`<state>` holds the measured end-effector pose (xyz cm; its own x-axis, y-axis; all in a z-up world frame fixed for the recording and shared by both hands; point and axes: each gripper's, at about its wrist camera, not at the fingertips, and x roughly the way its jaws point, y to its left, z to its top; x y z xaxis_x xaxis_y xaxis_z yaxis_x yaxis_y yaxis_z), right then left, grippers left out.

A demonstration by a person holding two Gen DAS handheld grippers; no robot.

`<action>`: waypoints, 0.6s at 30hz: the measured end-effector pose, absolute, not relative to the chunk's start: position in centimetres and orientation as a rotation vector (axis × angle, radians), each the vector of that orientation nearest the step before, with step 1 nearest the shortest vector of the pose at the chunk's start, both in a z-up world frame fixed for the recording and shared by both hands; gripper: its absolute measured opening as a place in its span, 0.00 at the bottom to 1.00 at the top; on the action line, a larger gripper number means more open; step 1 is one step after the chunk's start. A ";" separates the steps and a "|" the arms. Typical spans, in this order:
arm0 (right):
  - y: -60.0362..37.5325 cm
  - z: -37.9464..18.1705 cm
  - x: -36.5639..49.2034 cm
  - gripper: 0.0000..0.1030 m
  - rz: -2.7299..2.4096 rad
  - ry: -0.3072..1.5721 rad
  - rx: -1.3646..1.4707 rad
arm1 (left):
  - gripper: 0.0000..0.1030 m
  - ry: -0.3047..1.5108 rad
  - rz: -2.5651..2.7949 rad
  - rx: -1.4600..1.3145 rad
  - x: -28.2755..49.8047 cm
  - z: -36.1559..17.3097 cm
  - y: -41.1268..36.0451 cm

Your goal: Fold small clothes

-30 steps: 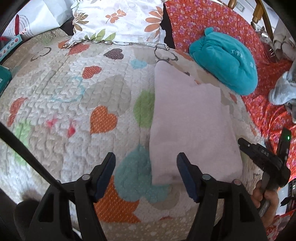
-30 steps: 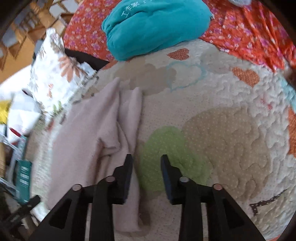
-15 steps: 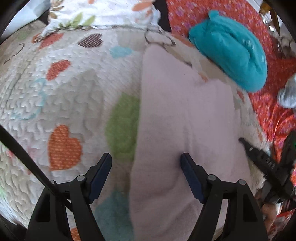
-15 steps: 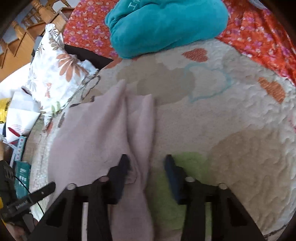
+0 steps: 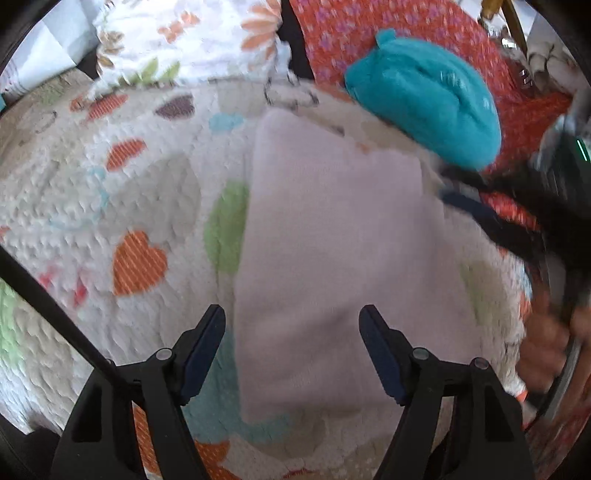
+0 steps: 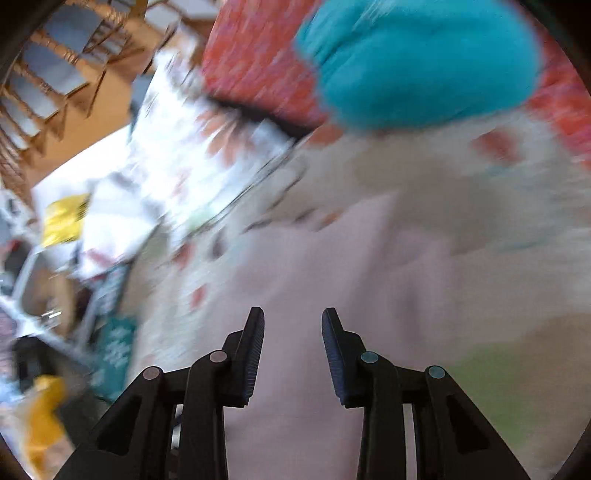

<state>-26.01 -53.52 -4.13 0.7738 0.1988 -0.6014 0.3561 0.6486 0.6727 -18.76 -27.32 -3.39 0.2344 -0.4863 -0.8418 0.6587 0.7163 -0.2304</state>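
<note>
A pale pink garment (image 5: pixel 332 236) lies folded lengthwise on the heart-patterned quilt (image 5: pixel 110 192). My left gripper (image 5: pixel 291 332) is open and empty, hovering over the garment's near end. The right gripper shows in the left wrist view (image 5: pixel 480 218) at the garment's right edge, blurred. In the right wrist view my right gripper (image 6: pixel 293 325) is open and empty, just above the pink garment (image 6: pixel 332 273). That view is motion-blurred.
A teal bundle (image 5: pixel 424 99) lies at the far right on a red floral sheet (image 5: pixel 369 33). A flowered pillow (image 5: pixel 184 40) sits at the quilt's far edge. Boxes and bags (image 6: pixel 62 221) lie beside the bed.
The right gripper has swung left over the pink garment, its view now blurred. The left gripper has pulled back a little over the garment's near end. Both stay open.
</note>
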 end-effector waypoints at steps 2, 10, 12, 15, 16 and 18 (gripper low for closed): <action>-52.7 -5.9 -23.0 0.35 0.027 0.775 0.924 | 0.72 1.150 -0.785 0.191 -18.7 -5.4 -27.3; -56.5 -10.6 -17.0 0.32 -0.134 0.809 0.967 | 0.72 1.150 -0.825 0.186 -18.8 -6.1 -26.6; -58.8 -10.8 -18.0 0.32 -0.320 0.802 0.951 | 0.72 1.153 -0.834 0.185 -18.7 -6.0 -26.4; -59.4 -9.1 -20.5 0.34 -0.447 0.783 0.882 | 0.72 1.124 -0.836 0.195 -19.0 -5.1 -25.8; -59.1 -8.3 -21.4 0.37 -0.472 0.775 0.849 | 0.72 1.104 -0.834 0.201 -19.2 -4.7 -25.6; -58.3 -6.5 -23.4 0.39 -0.466 0.752 0.815 | 0.72 1.050 -0.820 0.215 -19.5 -3.6 -25.2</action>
